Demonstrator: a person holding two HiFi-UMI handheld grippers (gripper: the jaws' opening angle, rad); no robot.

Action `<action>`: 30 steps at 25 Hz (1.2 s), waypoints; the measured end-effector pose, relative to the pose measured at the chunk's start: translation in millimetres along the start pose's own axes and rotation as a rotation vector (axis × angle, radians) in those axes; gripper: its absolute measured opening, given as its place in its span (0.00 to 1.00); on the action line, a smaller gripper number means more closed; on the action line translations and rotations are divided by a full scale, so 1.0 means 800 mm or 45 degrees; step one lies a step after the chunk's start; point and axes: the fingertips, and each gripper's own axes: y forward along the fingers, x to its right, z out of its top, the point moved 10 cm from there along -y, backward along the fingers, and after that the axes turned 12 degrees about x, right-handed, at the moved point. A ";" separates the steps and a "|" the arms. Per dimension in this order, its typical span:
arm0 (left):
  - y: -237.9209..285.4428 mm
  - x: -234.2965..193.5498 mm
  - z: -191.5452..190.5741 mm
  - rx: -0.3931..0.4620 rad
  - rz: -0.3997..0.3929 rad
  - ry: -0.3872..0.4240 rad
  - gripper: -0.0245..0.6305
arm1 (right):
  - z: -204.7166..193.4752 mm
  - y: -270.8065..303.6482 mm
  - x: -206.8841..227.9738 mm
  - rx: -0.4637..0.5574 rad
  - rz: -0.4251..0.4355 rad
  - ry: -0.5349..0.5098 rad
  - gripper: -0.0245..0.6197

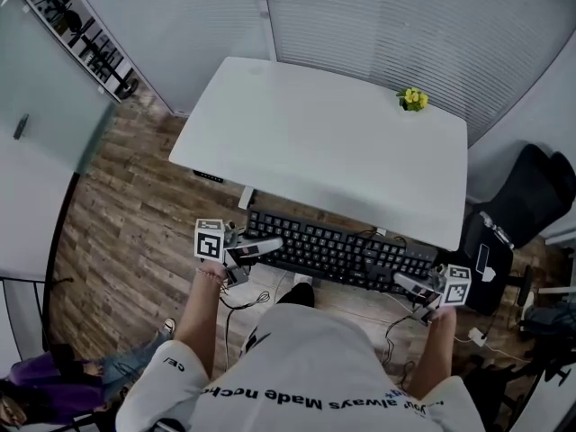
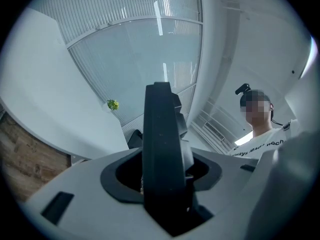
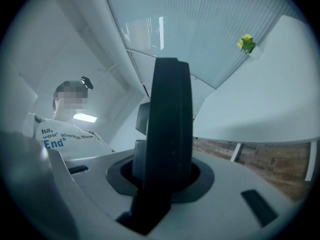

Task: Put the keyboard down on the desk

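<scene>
This looks like an office. A plain white desk (image 1: 315, 142) stands on a wood-plank floor (image 1: 117, 223), and behind it run walls (image 1: 405, 25) of pale, finely striped glass panels — the kind that partition workrooms. A black office chair (image 1: 526, 196) sits just right of the desk, and a black keyboard (image 1: 337, 252) is at its near edge. Cables (image 1: 238, 302) trail on the floor, and a small pot of yellow flowers (image 1: 413, 99) stands at the desk's far right corner.

Head view looks steeply down over the person (image 1: 306, 367) onto desk (image 1: 333, 142). Each gripper view sits tight on a keyboard (image 1: 337, 252) end, facing inward, maybe slightly upward; all share desk, yellow flower (image 1: 413, 99).
</scene>
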 end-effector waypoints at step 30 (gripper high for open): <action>0.005 -0.098 0.102 0.026 0.066 0.001 0.40 | 0.059 0.088 0.056 0.095 -0.176 -0.128 0.29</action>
